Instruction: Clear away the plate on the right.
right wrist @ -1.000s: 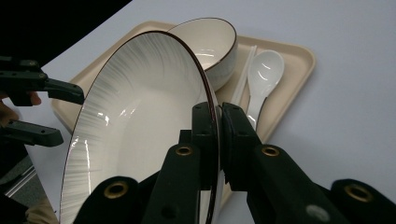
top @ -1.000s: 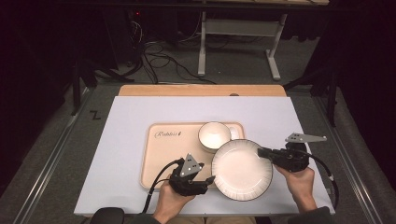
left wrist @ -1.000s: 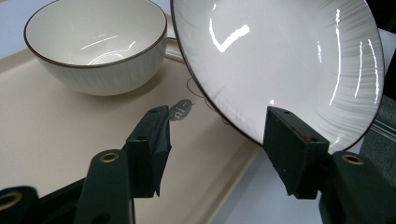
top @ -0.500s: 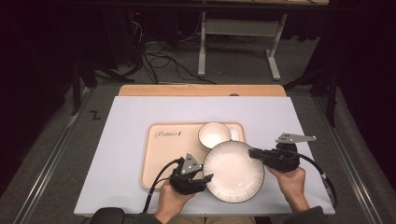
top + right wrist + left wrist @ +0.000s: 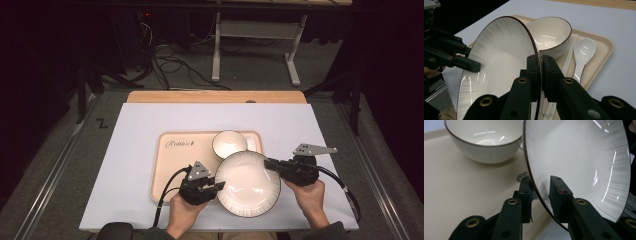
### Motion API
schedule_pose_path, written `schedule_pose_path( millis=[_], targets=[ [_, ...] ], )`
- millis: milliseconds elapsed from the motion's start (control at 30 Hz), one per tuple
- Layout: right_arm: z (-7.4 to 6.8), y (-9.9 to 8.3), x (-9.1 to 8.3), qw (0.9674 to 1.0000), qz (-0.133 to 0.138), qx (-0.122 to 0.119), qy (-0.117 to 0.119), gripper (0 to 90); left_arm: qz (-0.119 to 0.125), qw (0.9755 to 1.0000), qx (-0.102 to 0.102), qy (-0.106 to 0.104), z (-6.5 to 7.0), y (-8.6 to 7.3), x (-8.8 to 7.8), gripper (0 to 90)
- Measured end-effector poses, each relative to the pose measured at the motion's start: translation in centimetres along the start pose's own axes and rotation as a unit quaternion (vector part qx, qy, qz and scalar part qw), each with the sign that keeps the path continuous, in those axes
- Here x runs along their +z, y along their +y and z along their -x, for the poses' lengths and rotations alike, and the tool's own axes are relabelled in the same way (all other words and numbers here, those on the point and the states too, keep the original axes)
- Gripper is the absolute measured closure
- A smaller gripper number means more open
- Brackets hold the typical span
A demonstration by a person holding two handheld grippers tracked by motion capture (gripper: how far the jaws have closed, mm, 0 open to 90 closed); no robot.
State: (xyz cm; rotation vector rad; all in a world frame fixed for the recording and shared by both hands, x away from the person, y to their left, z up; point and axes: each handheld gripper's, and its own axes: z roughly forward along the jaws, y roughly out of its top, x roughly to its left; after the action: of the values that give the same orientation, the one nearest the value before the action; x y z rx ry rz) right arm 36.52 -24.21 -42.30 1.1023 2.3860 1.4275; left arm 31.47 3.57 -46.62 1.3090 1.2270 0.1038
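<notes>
Plate (image 5: 247, 183) is the piece we have in hand: a white dinner plate with a dark rim, held over the near right corner of the beige tray (image 5: 170, 165). Compared with 1 second ago it has shifted left, from beside the tray to partly above it, and it now hangs just in front of the bowl (image 5: 229, 143). Our right gripper (image 5: 274, 165) is clamped on the plate's right edge, jaws nearly together with the rim pinched between them. Our left gripper (image 5: 218, 185) has just been closing; its jaws straddle the plate's left rim, yet a gap shows on both sides of the china, so it has no grip so far. We judge this to be a 2-handed steadying before the plate goes down on the tray. A white spoon (image 5: 582, 55) and pale chopsticks (image 5: 569, 58) lie beside the bowl. Cursive lettering (image 5: 180, 143) on the tray's far left reads roughly "Robbie", though we cannot make it out for certain.
</notes>
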Motion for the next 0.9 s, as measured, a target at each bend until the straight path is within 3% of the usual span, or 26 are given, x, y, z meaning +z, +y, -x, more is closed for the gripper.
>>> schedule_pose_path(
  millis=[167, 400, 500, 567, 600, 633, 667, 900],
  targets=[
    [-0.5, 0.2, 0.0, 0.9999, 0.003, -0.016, -0.002, 85.5, 0.018, 0.9998, -0.002, 0.002, -0.1, 0.7, -0.4, 78.5],
    [-0.9, 0.2, 0.3, 0.9998, 0.005, -0.020, 0.008, 85.6, 0.047, 0.9988, 0.000, 0.010, 0.1, 2.0, -1.2, 82.0],
    [-1.1, 0.2, 0.4, 0.9997, 0.006, -0.020, 0.015, 85.3, 0.063, 0.9977, -0.024, -0.003, -0.1, 3.2, -1.8, 83.7],
    [-1.2, 0.2, 0.7, 0.9995, 0.004, -0.026, 0.018, 85.2, 0.075, 0.9970, -0.018, -0.001, -0.1, 3.8, -2.2, 84.8],
    [-1.4, 0.1, 1.0, 0.9994, -0.002, -0.029, 0.018, 85.3, 0.114, 0.9930, -0.031, 0.000, 0.1, 4.1, -1.8, 85.0],
    [-1.5, 0.1, 1.2, 0.9993, -0.004, -0.031, 0.018, 85.3, 0.121, 0.9923, -0.026, 0.002, 0.2, 4.2, -2.0, 85.2],
    [-1.6, 0.1, 1.3, 0.9994, -0.006, -0.029, 0.020, 85.3, 0.089, 0.9960, -0.003, 0.001, 0.2, 4.1, -2.7, 85.2],
    [-1.7, 0.2, 1.1, 0.9991, 0.000, -0.025, 0.035, 82.4, 0.098, 0.9952, 0.004, -0.001, 0.5, 4.5, -3.0, 85.5]
  ],
)
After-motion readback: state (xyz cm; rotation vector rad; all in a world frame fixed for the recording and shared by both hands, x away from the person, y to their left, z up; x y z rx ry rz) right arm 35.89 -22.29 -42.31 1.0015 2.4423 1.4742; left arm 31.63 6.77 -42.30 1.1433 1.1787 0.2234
